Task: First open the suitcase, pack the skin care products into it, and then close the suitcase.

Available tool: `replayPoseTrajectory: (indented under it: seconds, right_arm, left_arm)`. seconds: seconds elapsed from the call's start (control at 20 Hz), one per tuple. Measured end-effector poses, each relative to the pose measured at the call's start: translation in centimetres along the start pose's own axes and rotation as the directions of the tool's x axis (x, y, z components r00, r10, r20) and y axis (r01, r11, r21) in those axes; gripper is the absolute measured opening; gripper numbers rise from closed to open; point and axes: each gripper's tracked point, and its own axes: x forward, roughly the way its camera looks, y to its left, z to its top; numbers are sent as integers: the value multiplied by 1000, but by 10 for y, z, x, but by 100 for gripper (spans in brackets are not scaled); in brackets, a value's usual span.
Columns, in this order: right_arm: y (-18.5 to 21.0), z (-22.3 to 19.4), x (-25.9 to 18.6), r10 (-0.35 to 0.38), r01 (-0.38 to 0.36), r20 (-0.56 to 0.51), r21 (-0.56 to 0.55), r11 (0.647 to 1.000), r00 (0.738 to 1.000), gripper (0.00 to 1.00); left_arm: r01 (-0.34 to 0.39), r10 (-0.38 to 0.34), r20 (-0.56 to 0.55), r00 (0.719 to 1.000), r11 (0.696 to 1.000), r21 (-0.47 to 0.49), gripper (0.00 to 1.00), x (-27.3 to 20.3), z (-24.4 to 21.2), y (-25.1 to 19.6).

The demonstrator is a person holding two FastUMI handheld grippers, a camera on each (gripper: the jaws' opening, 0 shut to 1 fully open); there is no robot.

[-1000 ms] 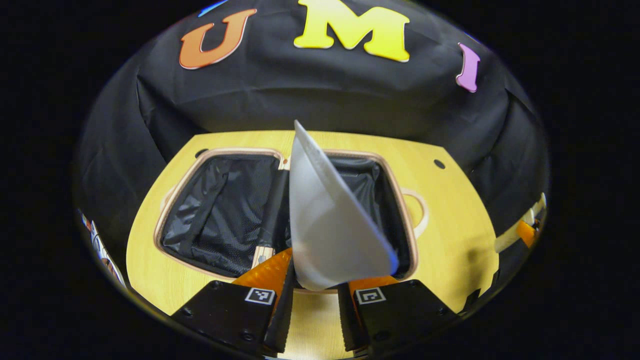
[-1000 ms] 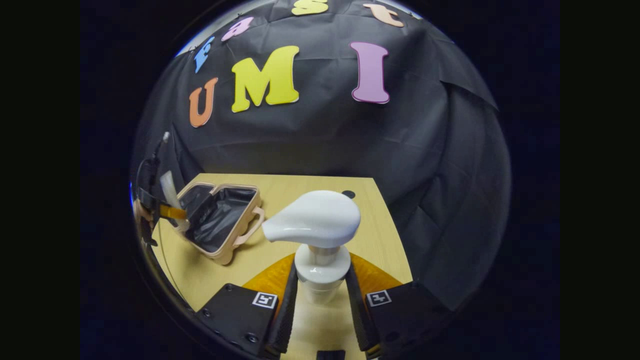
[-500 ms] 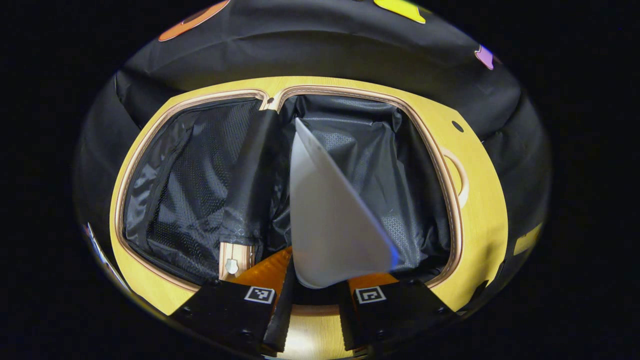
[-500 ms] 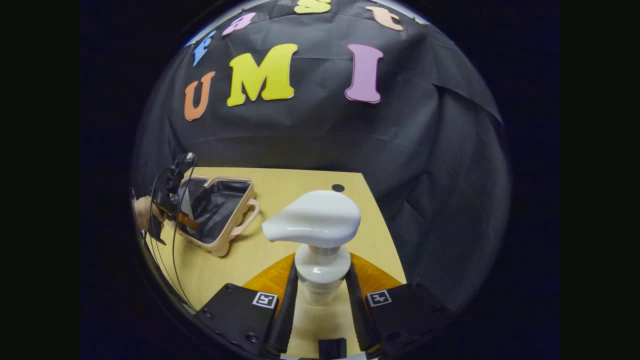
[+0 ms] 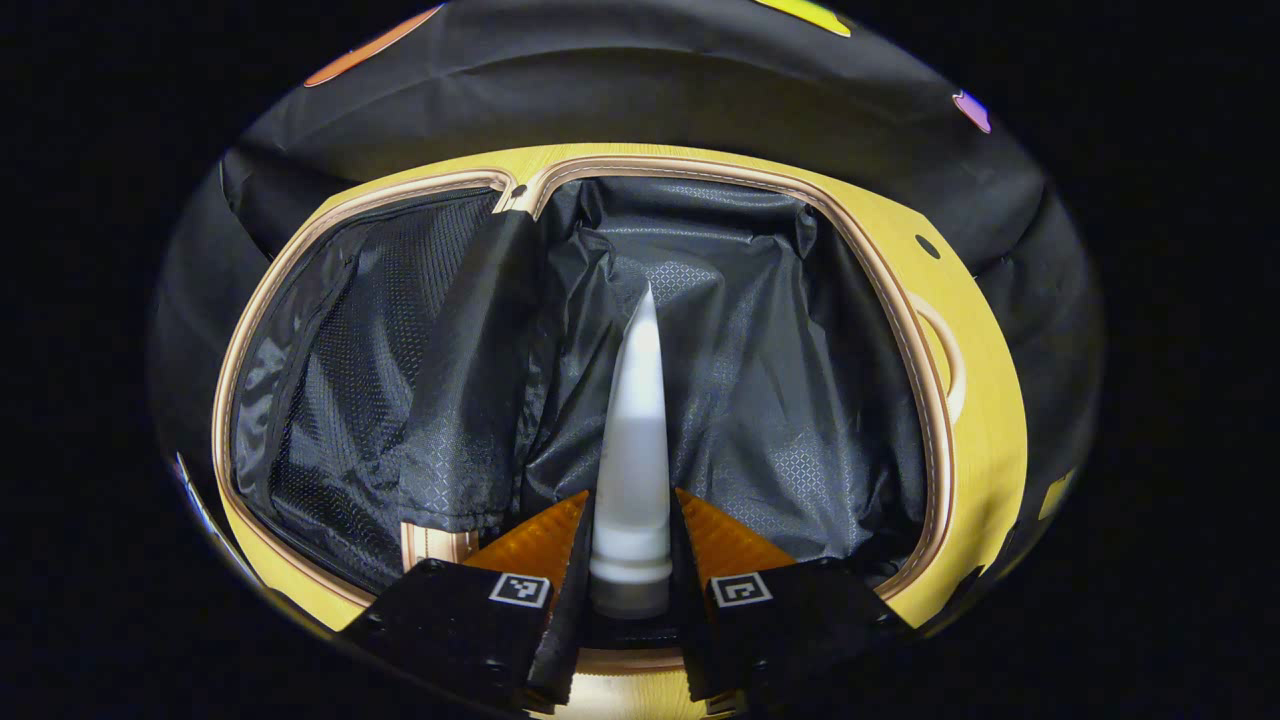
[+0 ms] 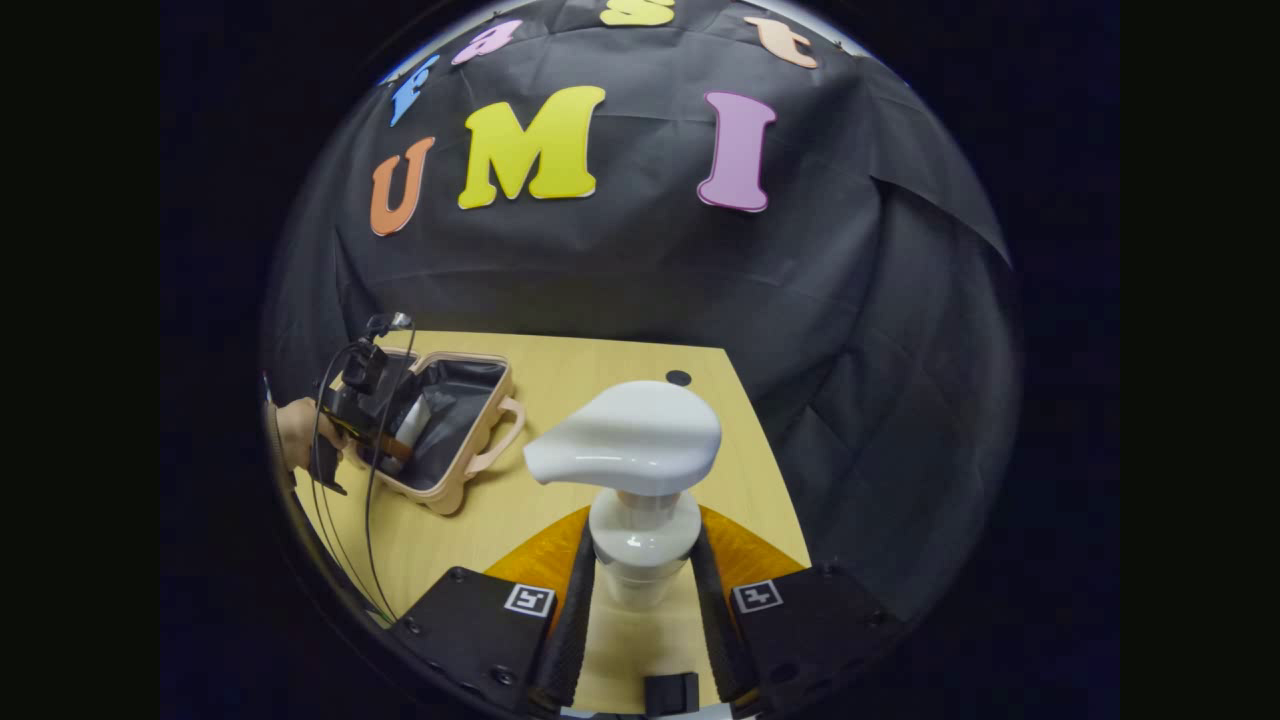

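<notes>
The tan suitcase (image 5: 925,360) lies open on the wooden table, its black lining (image 5: 740,380) exposed. My left gripper (image 5: 630,600) is shut on a white squeeze tube (image 5: 635,450), held edge-on just above the lining of the suitcase's right half. In the right gripper view the suitcase (image 6: 470,470) sits far left, and the left gripper (image 6: 375,430), held by a hand (image 6: 295,430), reaches into it with the tube (image 6: 412,420). My right gripper (image 6: 640,610) is shut on the neck of a white pump bottle (image 6: 630,450), well to the right of the suitcase.
The wooden table (image 6: 600,390) ends at the black cloth wall behind and to the right. A small dark hole (image 6: 678,378) marks the tabletop near its far edge. The suitcase's handle (image 6: 500,440) faces my right gripper. Cables (image 6: 350,520) trail from the left gripper.
The left gripper dropped forward into the suitcase and rolled, so the tube's flat face turned edge-on. The right gripper stayed nearly still with the pump bottle.
</notes>
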Motion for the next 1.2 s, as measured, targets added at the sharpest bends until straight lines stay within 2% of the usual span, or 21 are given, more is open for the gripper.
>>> replayPoseTrajectory:
  seconds: [0.1,0.2,0.25,0.35,0.4,0.45,0.5,0.55,0.65,0.8,0.95,1.2]
  right_arm:
    - [18,7,-1,34,-34,-1,-2,999,999,47]
    - [41,17,3,74,-74,7,-17,997,997,47]
    - [53,24,5,92,-92,14,-34,995,996,48]
    - [80,43,13,135,-132,34,-62,989,990,47]
    - [95,51,17,158,-155,40,-67,986,987,47]
    - [110,60,22,183,-180,42,-66,981,982,47]
    - [126,68,28,206,-204,41,-65,977,978,48]
    - [142,76,33,227,-224,42,-67,972,973,47]
    - [176,90,43,268,-264,49,-76,961,962,47]
    - [223,96,61,314,-309,38,-96,946,949,47]
    - [261,84,78,333,-332,4,-78,940,943,48]
    - [307,26,112,309,-322,-128,-102,941,942,47]
  left_arm:
    - [11,-11,8,1000,1000,-17,44,0,0,-2]
    - [61,-60,42,997,998,-32,46,-4,5,-11]
    - [94,-92,64,994,995,-38,51,-8,9,-18]
    - [116,-114,83,990,993,-24,80,-24,10,-25]
    - [119,-117,107,987,993,-16,72,-33,12,-26]
    - [110,-108,137,985,994,-8,79,-44,16,-26]
    - [101,-100,174,980,995,1,82,-58,19,-23]
    - [84,-84,216,973,996,12,90,-72,24,-18]
    - [52,-56,302,952,998,23,98,-101,30,-5]
    - [-7,-5,460,888,1000,25,99,-150,39,20]
    - [-60,53,604,795,998,-9,99,-211,42,50]
    - [-102,146,724,674,989,-105,98,-288,28,93]
